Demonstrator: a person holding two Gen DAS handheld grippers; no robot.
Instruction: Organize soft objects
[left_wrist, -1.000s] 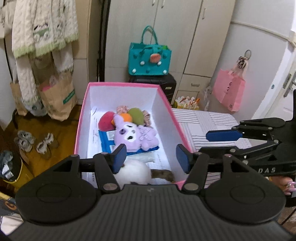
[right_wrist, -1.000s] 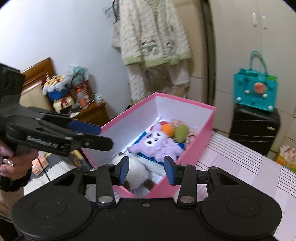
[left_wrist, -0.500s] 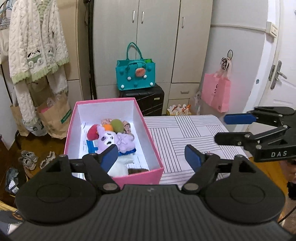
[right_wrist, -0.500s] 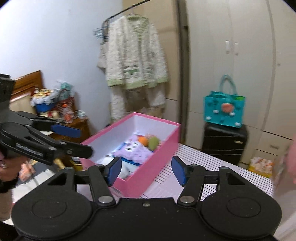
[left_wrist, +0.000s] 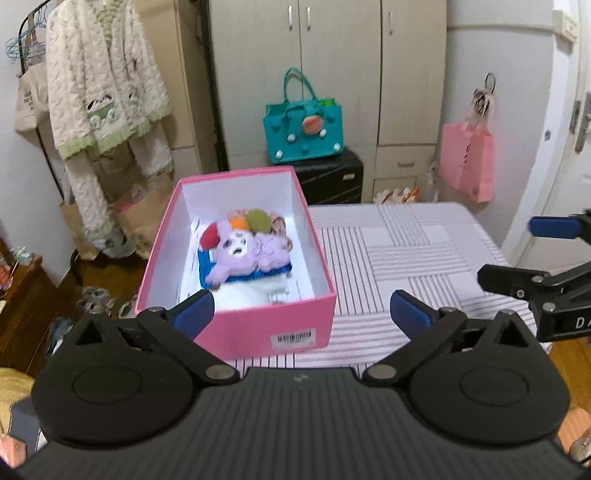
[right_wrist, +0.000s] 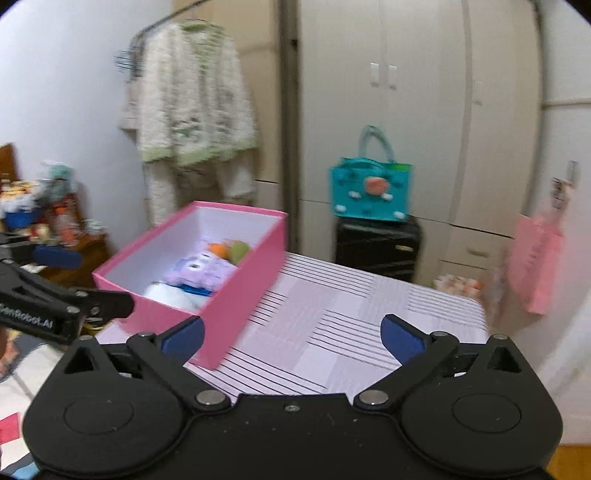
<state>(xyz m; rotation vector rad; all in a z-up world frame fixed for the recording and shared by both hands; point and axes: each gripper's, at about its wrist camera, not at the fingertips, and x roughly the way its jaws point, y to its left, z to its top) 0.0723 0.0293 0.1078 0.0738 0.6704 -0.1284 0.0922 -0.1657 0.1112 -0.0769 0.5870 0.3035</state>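
Note:
A pink box (left_wrist: 303, 325) (right_wrist: 236, 295) stands on the left part of the striped table (left_wrist: 413, 254) (right_wrist: 332, 332). Inside lie a purple plush (left_wrist: 251, 254) (right_wrist: 199, 273), red, orange and green soft balls (left_wrist: 258, 220), a blue cloth and a white fluffy toy (left_wrist: 240, 295). My left gripper (left_wrist: 301, 312) hangs before the box's near end, jaws opening wide with nothing gripped. My right gripper (right_wrist: 291, 334) hovers over the table right of the box, jaws opening too, holding nothing. Each gripper shows at the edge of the other's view.
A teal bag (left_wrist: 303, 125) sits on a black suitcase (left_wrist: 332, 181) behind the table. A pink bag (left_wrist: 467, 162) hangs on the right wall near a door. Clothes (left_wrist: 107, 92) hang at the left, with paper bags and shoes on the floor.
Both grippers have drawn back from over the box, which now looks smaller and farther. Their jaws have spread from half open to wide. The toys stay in the box.

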